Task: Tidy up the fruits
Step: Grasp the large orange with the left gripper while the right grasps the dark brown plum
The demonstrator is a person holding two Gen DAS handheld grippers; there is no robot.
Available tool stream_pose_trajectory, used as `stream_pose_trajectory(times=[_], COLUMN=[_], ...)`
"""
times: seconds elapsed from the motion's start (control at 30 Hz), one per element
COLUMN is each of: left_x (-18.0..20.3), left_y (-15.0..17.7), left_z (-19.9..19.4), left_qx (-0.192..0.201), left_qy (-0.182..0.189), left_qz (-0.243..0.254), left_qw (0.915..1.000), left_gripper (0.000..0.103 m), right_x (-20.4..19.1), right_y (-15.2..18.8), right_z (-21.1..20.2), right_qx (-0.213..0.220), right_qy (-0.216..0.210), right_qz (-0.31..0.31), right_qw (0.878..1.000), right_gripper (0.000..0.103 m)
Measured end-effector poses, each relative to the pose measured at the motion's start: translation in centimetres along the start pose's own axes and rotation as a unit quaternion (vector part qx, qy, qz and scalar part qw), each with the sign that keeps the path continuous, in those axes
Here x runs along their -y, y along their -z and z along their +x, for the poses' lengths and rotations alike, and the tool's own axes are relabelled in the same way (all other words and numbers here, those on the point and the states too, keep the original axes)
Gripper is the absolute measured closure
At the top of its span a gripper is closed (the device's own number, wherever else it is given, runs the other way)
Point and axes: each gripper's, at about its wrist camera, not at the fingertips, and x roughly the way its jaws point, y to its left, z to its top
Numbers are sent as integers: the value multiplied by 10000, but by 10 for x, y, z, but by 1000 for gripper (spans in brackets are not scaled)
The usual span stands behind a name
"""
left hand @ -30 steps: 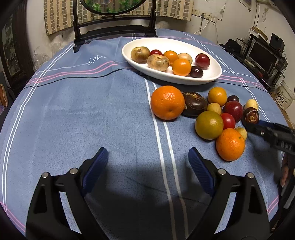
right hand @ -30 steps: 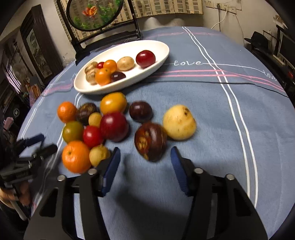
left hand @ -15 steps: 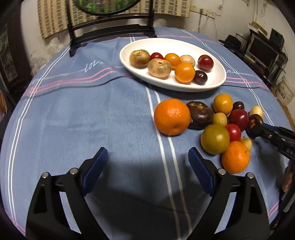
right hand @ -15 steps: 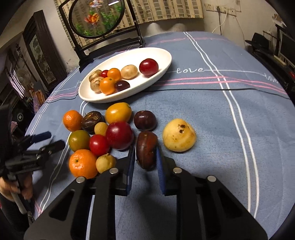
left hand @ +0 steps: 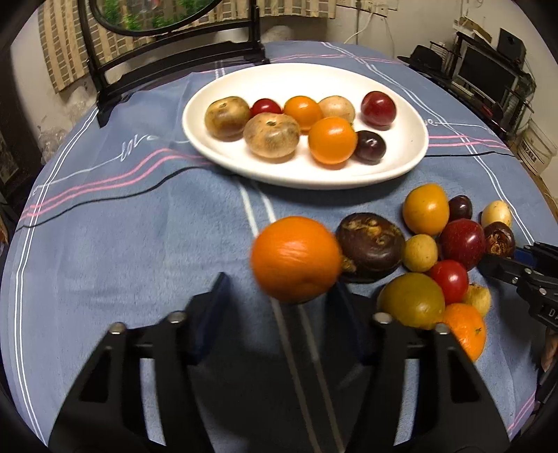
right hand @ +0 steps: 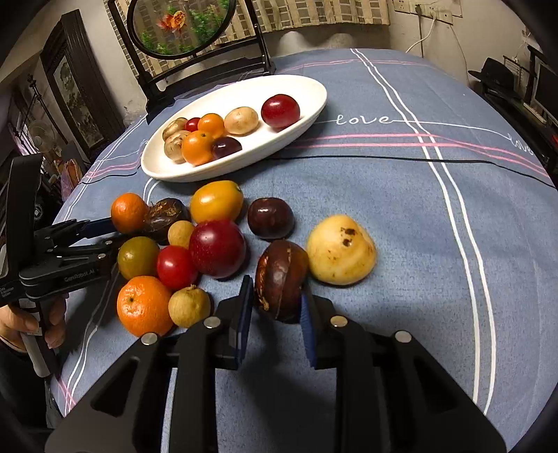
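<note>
A white oval plate [left hand: 401, 163] [right hand: 303, 122] at the back of the table holds several fruits. More fruits lie loose on the blue cloth in front of it. My right gripper [right hand: 277, 306] is shut on a dark brown fruit [right hand: 280, 278], next to a pale yellow fruit [right hand: 341, 249]. My left gripper [left hand: 279, 296] is open, its blurred fingers on either side of a large orange [left hand: 296, 258] that touches a dark brown fruit [left hand: 371, 245]. The left gripper also shows in the right wrist view [right hand: 101, 231], its tips at that orange [right hand: 129, 212].
A black stand with a round mirror [right hand: 181, 24] rises behind the plate. Shelves with a monitor [left hand: 488, 75] stand off the table's right edge. The loose fruits cluster tightly [right hand: 195, 244]. Bare striped cloth [right hand: 436, 209] lies to the right.
My left gripper has moved forward and its fingers have narrowed around the large orange. My right gripper closed on the dark brown fruit a second ago and still holds it.
</note>
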Motion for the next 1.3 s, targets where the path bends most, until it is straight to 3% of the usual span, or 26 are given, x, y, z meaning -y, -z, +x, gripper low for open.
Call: stream_pose_trajectory(times=[0.03,0.3,0.43,0.77,0.87,1.17,1.3], left_x=[2,0,-8,-8,-5,-8,-11], left_y=[-1,-3,-2,-10,-12,-7,-6], left_z=[0,0,0,6,7,-11,-27], left_qx=[0,134,129,109,168,461,640], left_qy=[58,144,317,328,183,249,319], left_qz=[23,-45,-212,-313,-216,-253,-269], left_qw=[10000,9998,9992,9989,9995,9983,9971], left_gripper=[61,64,64,59,64,68,79], right_x=[0,-2,-5,-9,-9,-10,-12], right_y=[-1,-3,-2,2,3,3,1], right_z=[1,2,-1,-4,-5,-13,-18], right_qx=[2,30,81,113,122,235,307], right_qy=[2,10,-11,-118,-133,-231,-272], right_qz=[4,-11,-85,-125,-117,-145,-181], right_qw=[10000,10000,9999,9998,9998,9994,9990], right_gripper=[76,75,78,78,78,78,78])
